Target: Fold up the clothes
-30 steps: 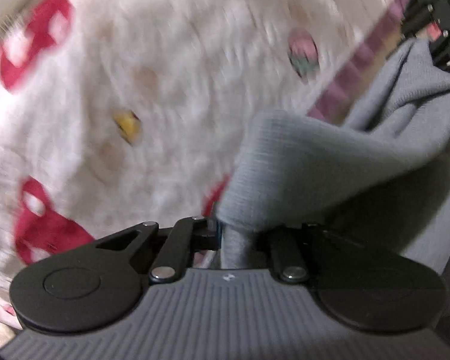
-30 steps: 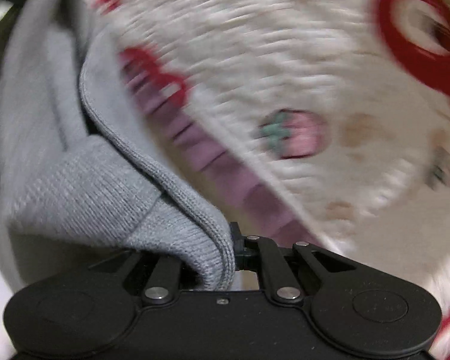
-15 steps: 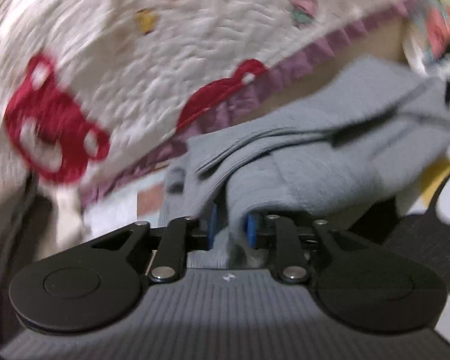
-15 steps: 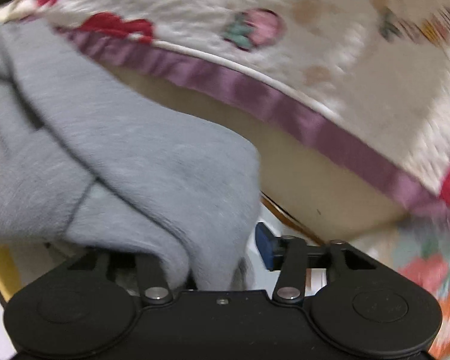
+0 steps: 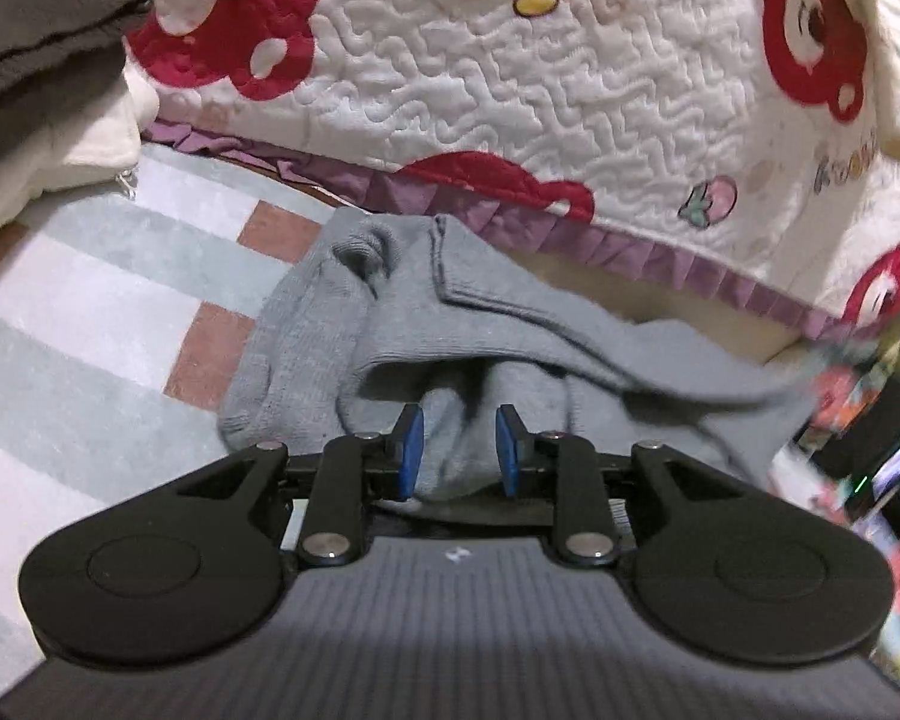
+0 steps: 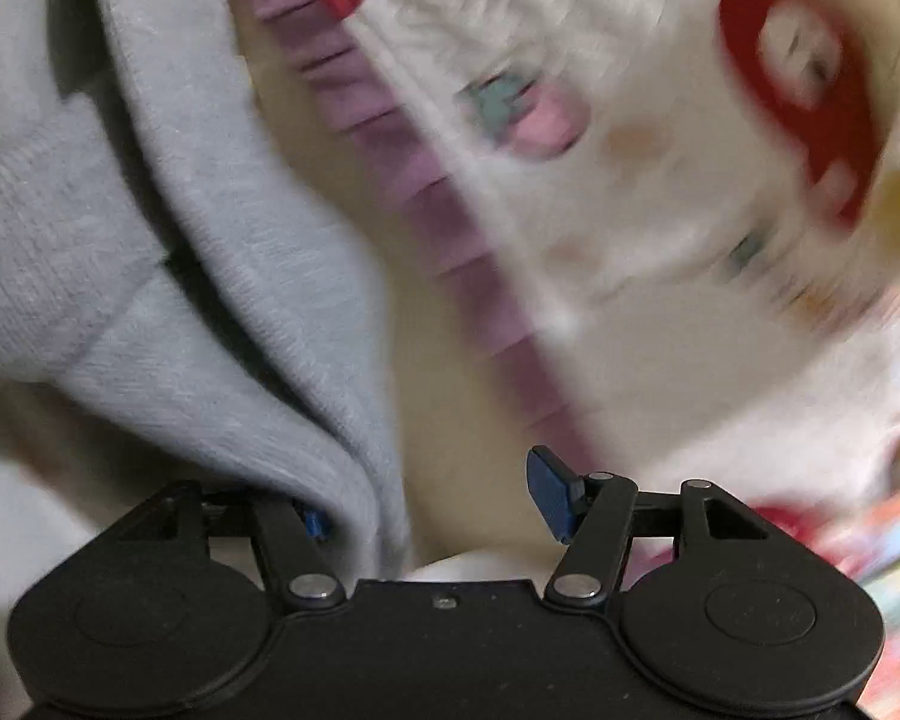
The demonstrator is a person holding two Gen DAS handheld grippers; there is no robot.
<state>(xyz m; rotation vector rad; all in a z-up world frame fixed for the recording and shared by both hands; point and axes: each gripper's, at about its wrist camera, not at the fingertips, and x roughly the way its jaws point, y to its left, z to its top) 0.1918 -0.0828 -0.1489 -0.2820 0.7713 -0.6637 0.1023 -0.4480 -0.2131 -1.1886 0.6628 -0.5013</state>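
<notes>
A grey knit garment (image 5: 426,324) lies crumpled on the striped rug, against the edge of the quilt. My left gripper (image 5: 457,450) is open, its blue pads on either side of a fold of the grey cloth without pinching it. In the right wrist view the same grey garment (image 6: 150,228) drapes over the left finger. My right gripper (image 6: 432,504) is open wide, with the right blue pad (image 6: 549,492) bare and free of cloth. That view is blurred by motion.
A white quilt with red bears and a purple ruffle (image 5: 510,90) hangs over the bed or sofa edge behind the garment. A striped rug (image 5: 90,300) covers the floor. A dark and a cream garment (image 5: 36,96) lie at the upper left. Dark devices (image 5: 870,456) sit at the right.
Both grippers have opened and let go of the grey garment. It has dropped from the air onto the rug beside the quilt's edge.
</notes>
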